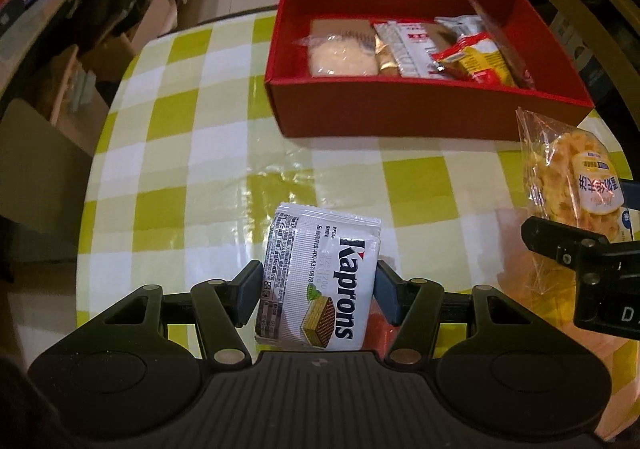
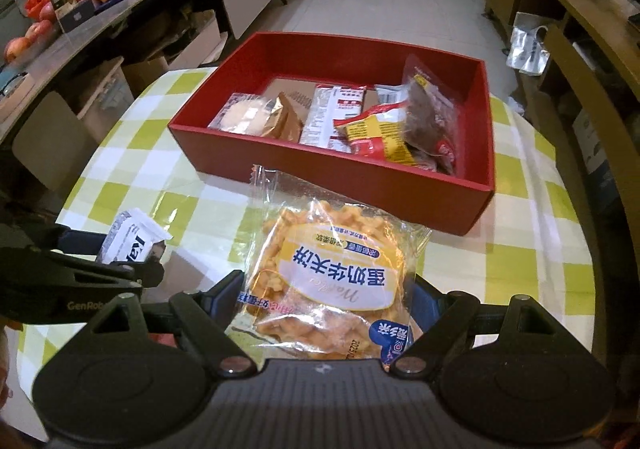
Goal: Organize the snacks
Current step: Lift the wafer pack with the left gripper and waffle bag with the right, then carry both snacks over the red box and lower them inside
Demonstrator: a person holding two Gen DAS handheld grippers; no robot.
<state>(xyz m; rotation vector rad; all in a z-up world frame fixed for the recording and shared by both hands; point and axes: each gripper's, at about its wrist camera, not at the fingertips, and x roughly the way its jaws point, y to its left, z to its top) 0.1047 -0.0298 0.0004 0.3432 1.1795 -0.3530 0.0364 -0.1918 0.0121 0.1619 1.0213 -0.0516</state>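
My left gripper (image 1: 318, 280) is shut on a white Kaprons wafer packet (image 1: 316, 249), lifted a little above the checked tablecloth (image 1: 180, 169). In the right wrist view the same packet (image 2: 128, 241) shows at the left. A clear bag of yellow puffed snacks (image 2: 332, 269) is clamped in my right gripper (image 2: 326, 289), and its top corner reaches toward the red box (image 2: 380, 189). From the left wrist view this bag (image 1: 572, 177) hangs at the right, above a black right finger (image 1: 552, 237). The red box (image 1: 400, 109) holds several snacks, among them a round pale cake (image 1: 344, 57) and a yellow-red packet (image 1: 480, 61).
The round table's edge curves close on the left and right. A long counter at the left carries boxes and apples (image 2: 24, 45). Cardboard boxes (image 1: 120, 49) stand under it. A wooden shelf (image 2: 580, 49) runs along the right, with tiled floor beyond the table.
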